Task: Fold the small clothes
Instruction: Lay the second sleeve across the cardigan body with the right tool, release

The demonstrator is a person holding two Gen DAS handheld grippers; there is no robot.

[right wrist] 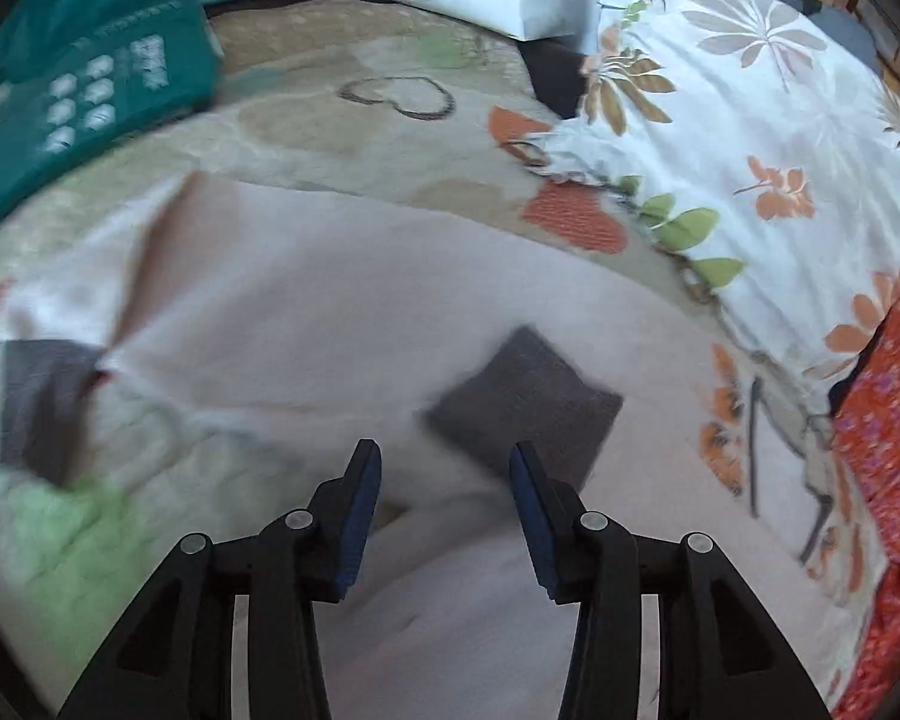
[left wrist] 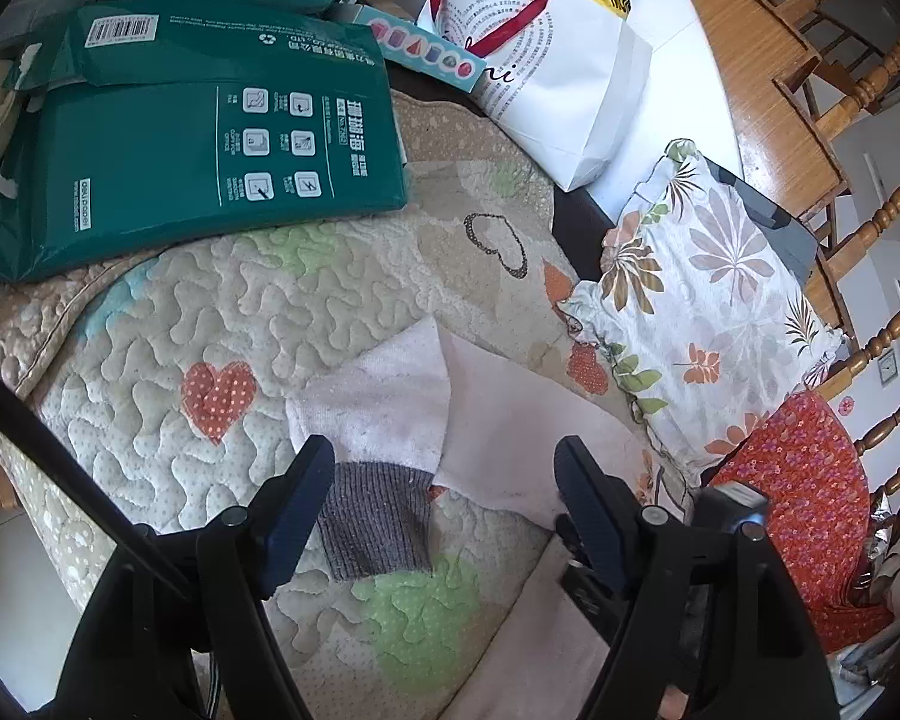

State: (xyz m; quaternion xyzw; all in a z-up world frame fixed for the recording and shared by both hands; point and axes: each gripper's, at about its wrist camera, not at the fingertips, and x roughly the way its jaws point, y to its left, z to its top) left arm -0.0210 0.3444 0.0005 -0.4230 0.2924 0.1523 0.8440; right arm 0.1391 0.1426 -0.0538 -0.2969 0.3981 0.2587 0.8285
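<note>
Half the pink garment [right wrist: 342, 300] blurs, near edge cut off, lying flat on the quilt [left wrist: 168, 324]. Left gripper [left wrist: 444, 468] and right gripper [right wrist: 444, 474] tilt downward above it, jaws apart, empty.

Your left gripper [left wrist: 444, 474] and right gripper [right wrist: 444, 480] look alike: each has two black plastic linkage arms joined by round silver pivot pins, ending in slim fingers [right wrist: 360, 516] whose inner faces carry dark blue, finely ribbed pads.
</note>
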